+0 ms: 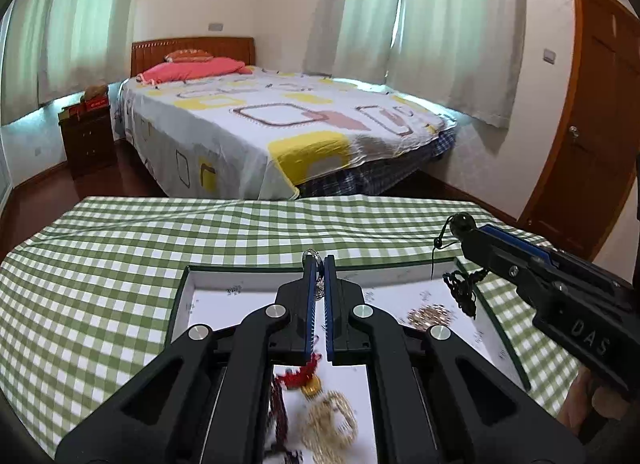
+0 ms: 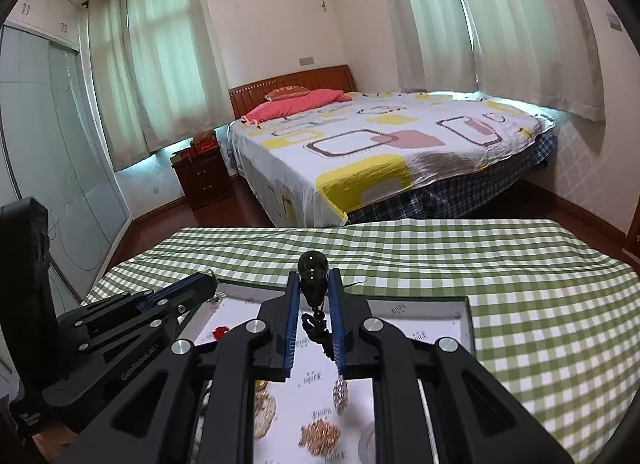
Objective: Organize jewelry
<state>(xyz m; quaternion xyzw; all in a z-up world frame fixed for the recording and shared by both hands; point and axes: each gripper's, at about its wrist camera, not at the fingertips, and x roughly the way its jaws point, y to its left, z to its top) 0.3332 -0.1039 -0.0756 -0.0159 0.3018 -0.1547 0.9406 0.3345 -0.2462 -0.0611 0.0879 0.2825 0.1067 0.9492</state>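
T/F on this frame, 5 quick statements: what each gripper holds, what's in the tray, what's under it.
1. The left gripper is shut on a silver ring. True.
2. The right gripper is open and holds nothing. False: it is shut on a dark gourd-shaped pendant, whose black knotted cord hangs below.
3. The white tray sits on a green checked tablecloth. True.
4. The tray holds only the red ornament. False: gold chain pieces also lie in it, and another gold cluster.
5. Both grippers are over the bed. False: both are over the tray on the table; the bed is beyond it.
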